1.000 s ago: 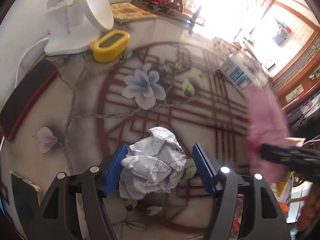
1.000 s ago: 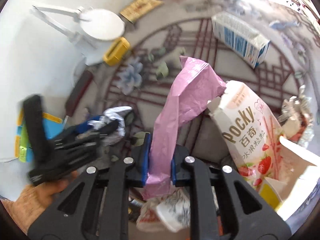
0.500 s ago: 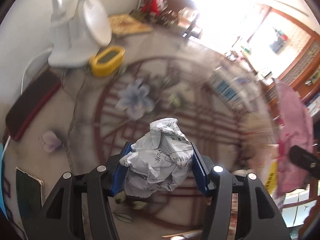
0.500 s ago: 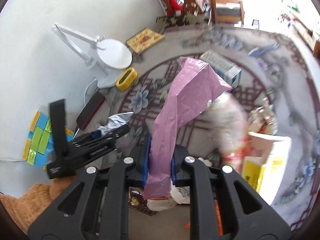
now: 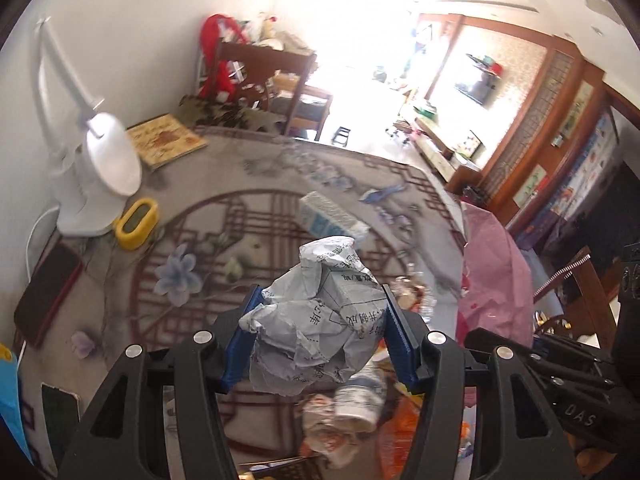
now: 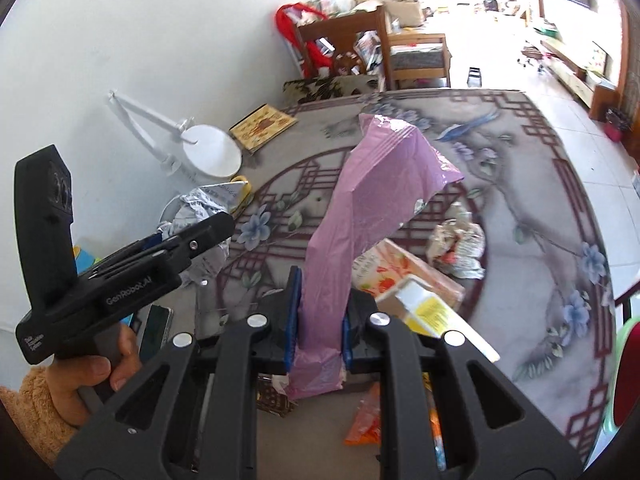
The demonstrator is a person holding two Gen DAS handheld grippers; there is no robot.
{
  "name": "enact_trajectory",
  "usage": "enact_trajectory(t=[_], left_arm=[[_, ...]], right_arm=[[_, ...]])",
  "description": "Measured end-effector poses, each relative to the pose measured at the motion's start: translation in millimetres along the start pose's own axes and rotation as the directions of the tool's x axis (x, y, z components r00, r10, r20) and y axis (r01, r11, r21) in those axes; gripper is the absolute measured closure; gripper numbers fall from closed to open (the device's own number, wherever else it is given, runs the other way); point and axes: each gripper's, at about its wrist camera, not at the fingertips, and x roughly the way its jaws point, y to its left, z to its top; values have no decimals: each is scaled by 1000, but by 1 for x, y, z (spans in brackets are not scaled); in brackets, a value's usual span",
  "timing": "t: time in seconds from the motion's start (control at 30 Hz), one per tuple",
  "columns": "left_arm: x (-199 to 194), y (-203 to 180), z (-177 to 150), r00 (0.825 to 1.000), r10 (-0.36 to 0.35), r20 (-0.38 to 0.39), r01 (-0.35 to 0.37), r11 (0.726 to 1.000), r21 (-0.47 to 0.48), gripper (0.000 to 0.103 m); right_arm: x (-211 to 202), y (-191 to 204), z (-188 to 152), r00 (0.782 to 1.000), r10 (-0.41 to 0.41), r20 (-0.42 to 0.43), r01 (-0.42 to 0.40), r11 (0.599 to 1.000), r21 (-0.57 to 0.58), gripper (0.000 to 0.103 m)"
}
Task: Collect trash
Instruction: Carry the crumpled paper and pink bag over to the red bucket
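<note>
The left gripper [image 5: 322, 334] is clamped on a paper wad [image 5: 316, 320]; the crumpled printed sheet fills the gap between the blue pads [image 5: 398, 344], bulging above and below them, lifted clear of the table [image 5: 248, 184]. The right gripper [image 6: 318, 326] is closed on the lower part of a pink bag [image 6: 360, 216], which stands up between its pads and flops open at the top. From the right wrist, the left gripper [image 6: 196, 232] shows at the left, wad at its tip. Under both lie wrappers [image 5: 352, 408] and a snack box [image 6: 404, 276]. Farther off are a milk carton [image 5: 332, 216], a yellow case [image 5: 136, 222], a white lamp [image 5: 100, 168] and a book [image 5: 164, 140].
</note>
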Motion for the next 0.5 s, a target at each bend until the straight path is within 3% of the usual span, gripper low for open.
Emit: enact_trajectory(t=[0.5], left_arm=[[3,-63,-6,996,-87,-31,89,991,103,48]], right_arm=[[-45,-34,-14,994,-62,93,53,994,98,86]])
